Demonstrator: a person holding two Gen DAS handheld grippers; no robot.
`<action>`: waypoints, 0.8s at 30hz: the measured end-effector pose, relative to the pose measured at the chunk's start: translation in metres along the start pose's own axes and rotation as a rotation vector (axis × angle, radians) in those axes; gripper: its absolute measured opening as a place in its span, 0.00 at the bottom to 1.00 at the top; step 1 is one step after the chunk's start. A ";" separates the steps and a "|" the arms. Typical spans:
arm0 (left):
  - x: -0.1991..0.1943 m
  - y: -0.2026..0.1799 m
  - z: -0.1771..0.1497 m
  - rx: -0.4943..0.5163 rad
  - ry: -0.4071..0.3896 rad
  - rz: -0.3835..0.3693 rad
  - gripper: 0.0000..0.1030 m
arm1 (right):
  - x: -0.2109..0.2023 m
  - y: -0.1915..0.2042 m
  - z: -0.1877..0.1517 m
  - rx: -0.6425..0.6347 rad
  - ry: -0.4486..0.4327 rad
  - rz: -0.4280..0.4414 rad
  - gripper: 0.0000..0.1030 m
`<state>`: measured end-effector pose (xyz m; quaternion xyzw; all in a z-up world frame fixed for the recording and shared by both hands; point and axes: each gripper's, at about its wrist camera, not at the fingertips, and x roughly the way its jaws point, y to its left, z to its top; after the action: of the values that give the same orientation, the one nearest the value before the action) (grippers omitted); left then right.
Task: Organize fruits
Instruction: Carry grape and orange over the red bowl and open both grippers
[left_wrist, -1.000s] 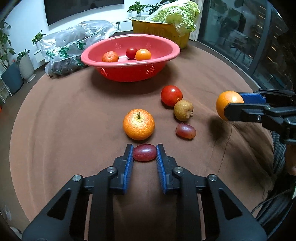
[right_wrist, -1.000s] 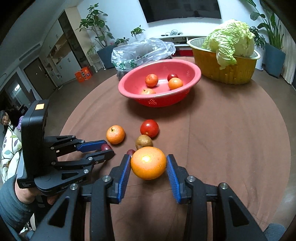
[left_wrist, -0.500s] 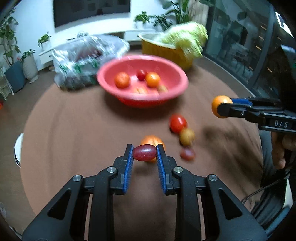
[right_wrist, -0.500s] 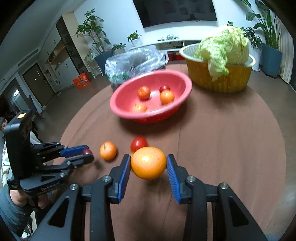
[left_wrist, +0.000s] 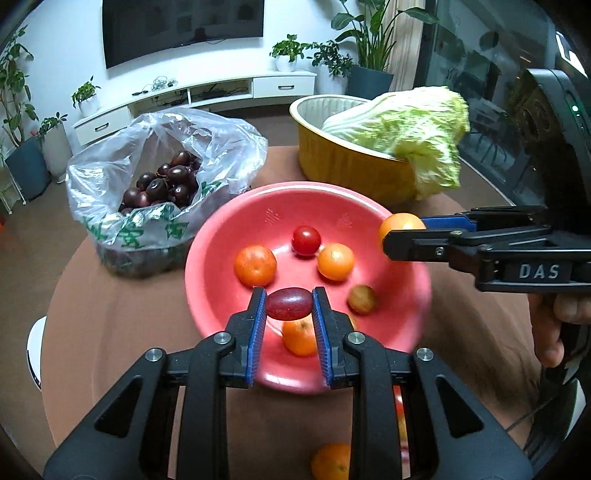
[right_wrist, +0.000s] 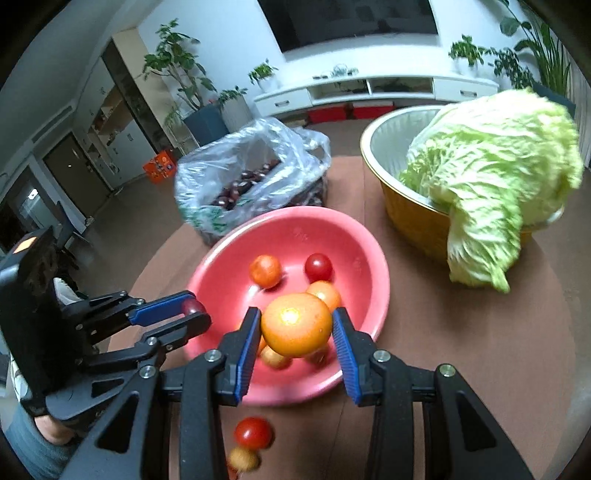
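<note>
My left gripper is shut on a dark red grape and hangs over the near part of the red bowl. My right gripper is shut on an orange, also above the red bowl; in the left wrist view that orange hovers over the bowl's right rim. Inside the bowl lie several small fruits: a cherry tomato, small oranges and a brown fruit. In the right wrist view the left gripper shows at left with the grape.
A clear plastic bag of dark grapes sits behind the bowl at left. A yellow basin holding a cabbage stands at back right. On the brown tabletop near me lie a tomato, a brown fruit and an orange.
Both grippers have lifted from the loose fruit and moved forward until they hang over the red bowl, each keeping hold of its fruit. The loose fruits now lie below and behind the fingers.
</note>
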<state>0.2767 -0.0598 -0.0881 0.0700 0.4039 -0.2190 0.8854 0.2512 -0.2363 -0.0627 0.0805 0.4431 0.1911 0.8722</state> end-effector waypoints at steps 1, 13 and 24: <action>0.006 0.002 0.003 0.001 0.009 0.002 0.22 | 0.006 -0.002 0.003 0.002 0.010 -0.003 0.41; 0.047 0.005 -0.001 0.012 0.070 0.008 0.23 | 0.040 -0.009 0.010 -0.002 0.077 -0.023 0.41; 0.049 0.002 -0.002 0.027 0.074 0.026 0.23 | 0.044 -0.012 0.014 0.022 0.083 -0.035 0.42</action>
<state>0.3041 -0.0734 -0.1261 0.0955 0.4325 -0.2101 0.8716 0.2889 -0.2291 -0.0913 0.0740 0.4825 0.1741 0.8552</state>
